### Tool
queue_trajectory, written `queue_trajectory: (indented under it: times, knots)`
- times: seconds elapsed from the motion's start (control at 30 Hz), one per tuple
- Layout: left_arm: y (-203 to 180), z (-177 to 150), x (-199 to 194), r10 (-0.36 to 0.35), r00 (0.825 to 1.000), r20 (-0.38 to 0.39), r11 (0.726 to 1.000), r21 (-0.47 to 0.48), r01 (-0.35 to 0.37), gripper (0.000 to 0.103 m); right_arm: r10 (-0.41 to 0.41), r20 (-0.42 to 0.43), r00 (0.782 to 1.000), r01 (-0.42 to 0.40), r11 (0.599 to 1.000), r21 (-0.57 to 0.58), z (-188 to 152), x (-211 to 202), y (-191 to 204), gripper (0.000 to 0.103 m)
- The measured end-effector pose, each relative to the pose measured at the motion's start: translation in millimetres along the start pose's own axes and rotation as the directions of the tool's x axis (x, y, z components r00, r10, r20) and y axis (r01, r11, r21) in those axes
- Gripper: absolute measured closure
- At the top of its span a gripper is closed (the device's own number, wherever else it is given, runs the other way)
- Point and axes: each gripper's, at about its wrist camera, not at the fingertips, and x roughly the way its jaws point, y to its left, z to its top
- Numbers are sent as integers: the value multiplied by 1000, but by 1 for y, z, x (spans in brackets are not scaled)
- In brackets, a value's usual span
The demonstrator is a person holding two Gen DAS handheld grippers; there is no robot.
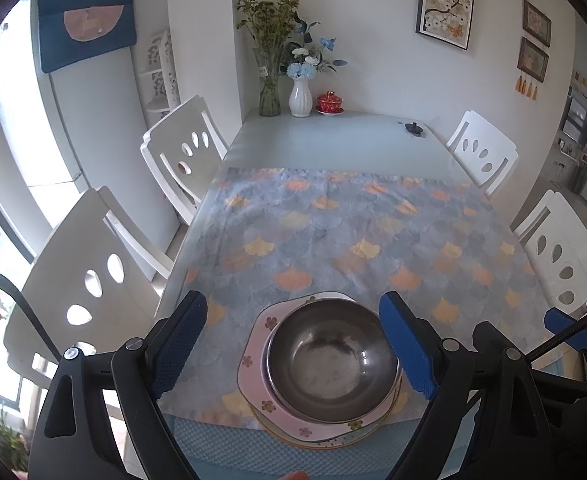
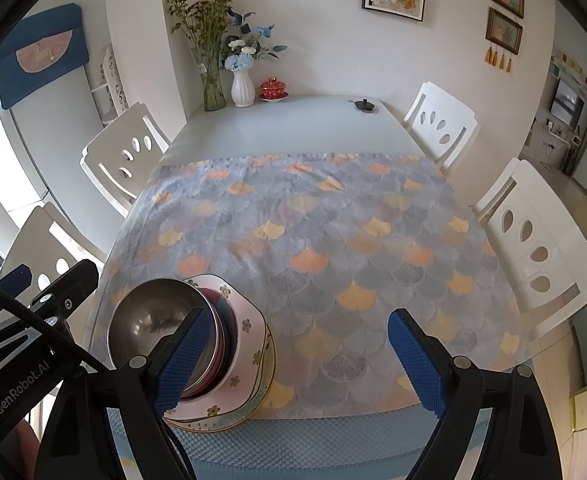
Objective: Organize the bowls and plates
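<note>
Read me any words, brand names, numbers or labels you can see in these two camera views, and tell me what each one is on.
"GenRobot.AI": printed in white on the black body of the left gripper, seen at the lower left of the right wrist view.
Glass vase: a small label on it is too small to read.
Framed pictures: no legible text.
Nothing readable on the steel bowl, the plates or the tablecloth.

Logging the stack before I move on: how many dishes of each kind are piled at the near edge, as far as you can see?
Steel bowls: 1, the shiny round metal bowl on top.
Dark red bowls: 1, the rim just beneath it.
Pink flowered plates: 1.
Plates below it: at least 2, white speckled and yellow-edged; edges only.
Total: at least 5.
</note>
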Motion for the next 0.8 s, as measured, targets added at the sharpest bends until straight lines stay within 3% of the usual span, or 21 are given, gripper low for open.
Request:
queue_trajectory:
  times: [0.8]
  knots:
    - [-3,0,11,3,999,-48,1000,3,-3,13,-7,-26,1000,7,1000,8,1,10,-13,13]
